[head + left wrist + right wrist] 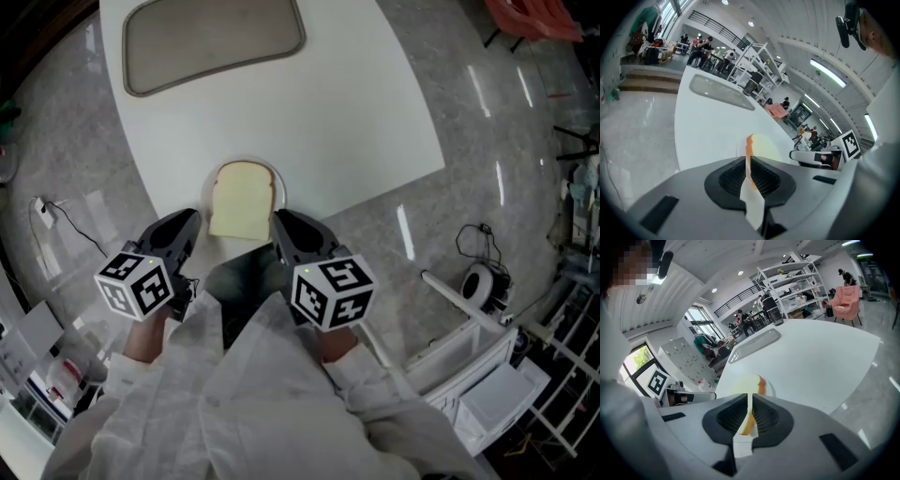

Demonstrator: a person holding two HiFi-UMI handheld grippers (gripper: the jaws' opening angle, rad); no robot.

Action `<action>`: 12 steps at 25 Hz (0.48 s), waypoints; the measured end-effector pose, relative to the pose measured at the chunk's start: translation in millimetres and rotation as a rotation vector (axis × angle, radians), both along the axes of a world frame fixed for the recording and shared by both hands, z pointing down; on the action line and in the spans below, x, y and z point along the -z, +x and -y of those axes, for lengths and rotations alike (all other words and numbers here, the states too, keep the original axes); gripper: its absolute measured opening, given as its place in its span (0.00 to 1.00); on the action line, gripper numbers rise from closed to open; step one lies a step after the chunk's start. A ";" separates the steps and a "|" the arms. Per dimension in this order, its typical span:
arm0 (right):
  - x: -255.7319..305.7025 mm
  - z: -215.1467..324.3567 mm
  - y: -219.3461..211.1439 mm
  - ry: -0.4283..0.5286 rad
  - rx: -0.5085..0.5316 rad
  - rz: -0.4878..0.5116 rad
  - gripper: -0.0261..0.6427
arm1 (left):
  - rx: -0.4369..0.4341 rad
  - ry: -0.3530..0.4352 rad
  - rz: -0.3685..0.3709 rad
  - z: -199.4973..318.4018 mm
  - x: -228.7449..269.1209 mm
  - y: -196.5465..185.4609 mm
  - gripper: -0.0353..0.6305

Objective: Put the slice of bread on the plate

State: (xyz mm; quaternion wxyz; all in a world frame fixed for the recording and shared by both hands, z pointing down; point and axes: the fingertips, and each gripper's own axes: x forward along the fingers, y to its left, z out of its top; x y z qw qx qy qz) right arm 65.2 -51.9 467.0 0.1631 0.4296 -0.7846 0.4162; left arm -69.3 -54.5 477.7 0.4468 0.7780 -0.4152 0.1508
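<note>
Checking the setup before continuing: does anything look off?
Yes: the plate sits right at the near edge of the table. The slice of bread covers most of it, pinched by the left gripper and right gripper.

White table [356,103], grey tray [214,37] at its far end, marbled floor [487,169], red chair [530,17]

Plate [280,186]: largely covered by the slice of bread [243,199]; only a thin rim shows. Tray [214,37]: cut off by the head view's top edge. Fingers [764,178] of the left gripper [748,164] and of the right gripper [750,411] mask the slice's near part. Background people [701,47]: too small to describe.
</note>
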 end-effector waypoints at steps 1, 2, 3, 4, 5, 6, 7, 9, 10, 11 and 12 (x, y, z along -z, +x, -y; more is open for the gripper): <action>-1.3 0.2 -0.4 -0.003 0.004 -0.003 0.06 | -0.010 -0.007 0.004 0.2 -2.1 0.7 0.07; -2.3 0.4 -0.3 -0.006 0.006 -0.007 0.06 | -0.017 -0.014 0.008 0.4 -3.7 1.5 0.08; -3.4 0.5 0.3 -0.009 0.006 -0.012 0.07 | -0.021 -0.019 0.011 0.9 -5.0 2.3 0.09; -4.9 0.6 1.2 -0.012 0.005 -0.018 0.07 | -0.024 -0.025 0.012 1.5 -6.3 2.9 0.12; -6.7 0.9 2.1 -0.017 0.003 -0.022 0.07 | -0.025 -0.031 0.013 2.3 -7.6 3.3 0.14; -8.8 1.1 3.2 -0.023 0.001 -0.028 0.07 | -0.028 -0.036 0.014 3.0 -8.7 3.6 0.15; -10.7 1.1 4.6 -0.028 -0.004 -0.035 0.07 | -0.032 -0.040 0.017 3.3 -9.5 3.8 0.16; -13.3 1.3 8.3 -0.035 -0.018 -0.053 0.07 | -0.041 -0.049 0.024 3.0 -11.1 3.8 0.17; -14.3 1.4 9.9 -0.038 -0.024 -0.061 0.10 | -0.044 -0.053 0.027 2.8 -11.9 3.3 0.17; -15.1 1.5 10.9 -0.042 -0.029 -0.068 0.15 | -0.044 -0.058 0.028 2.7 -12.5 2.4 0.17; -15.7 1.3 11.5 -0.046 -0.033 -0.073 0.17 | -0.043 -0.061 0.028 2.7 -12.7 1.3 0.17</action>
